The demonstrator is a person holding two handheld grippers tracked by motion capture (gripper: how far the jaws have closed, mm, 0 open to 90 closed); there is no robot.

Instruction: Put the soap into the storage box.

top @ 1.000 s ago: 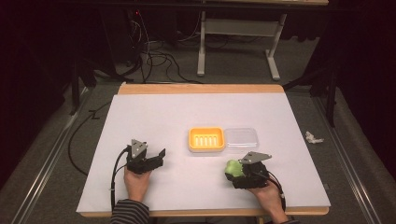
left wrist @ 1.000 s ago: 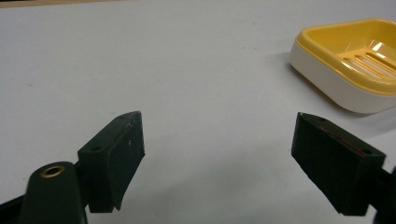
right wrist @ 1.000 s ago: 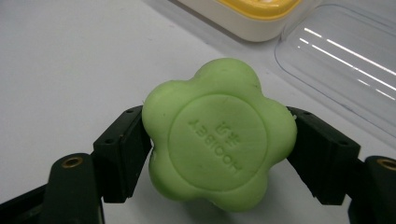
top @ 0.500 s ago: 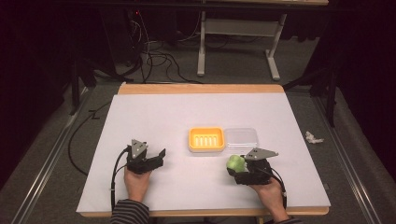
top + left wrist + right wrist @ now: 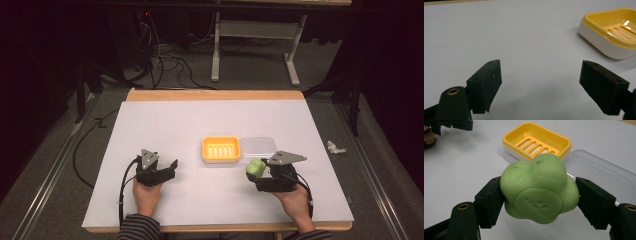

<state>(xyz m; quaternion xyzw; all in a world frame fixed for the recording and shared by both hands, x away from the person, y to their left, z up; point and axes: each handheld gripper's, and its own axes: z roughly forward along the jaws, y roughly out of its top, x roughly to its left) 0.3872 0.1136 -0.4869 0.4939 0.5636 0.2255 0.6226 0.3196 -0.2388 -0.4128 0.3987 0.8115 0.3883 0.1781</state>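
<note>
A green flower-shaped soap [image 5: 539, 188] sits clamped between the black jaws of my right gripper [image 5: 539, 197], held just above the white table. In the high view that soap [image 5: 255, 167] hangs a little in front of and to the right of the yellow soap dish [image 5: 220, 149]. The dish [image 5: 537, 141] has a slotted yellow insert, and its clear lid [image 5: 258, 147] lies on the table against its right side. My left gripper [image 5: 541, 72] stands open with nothing between its jaws, low over the table, left of the dish [image 5: 611, 33].
The white table top [image 5: 165, 125] has a wooden edge at the far side. A crumpled white scrap [image 5: 335, 147] lies on the floor to the right. Table legs and cables show beyond the far edge.
My right gripper with the green soap has moved slightly to the right and toward the dish. The left gripper has stayed put.
</note>
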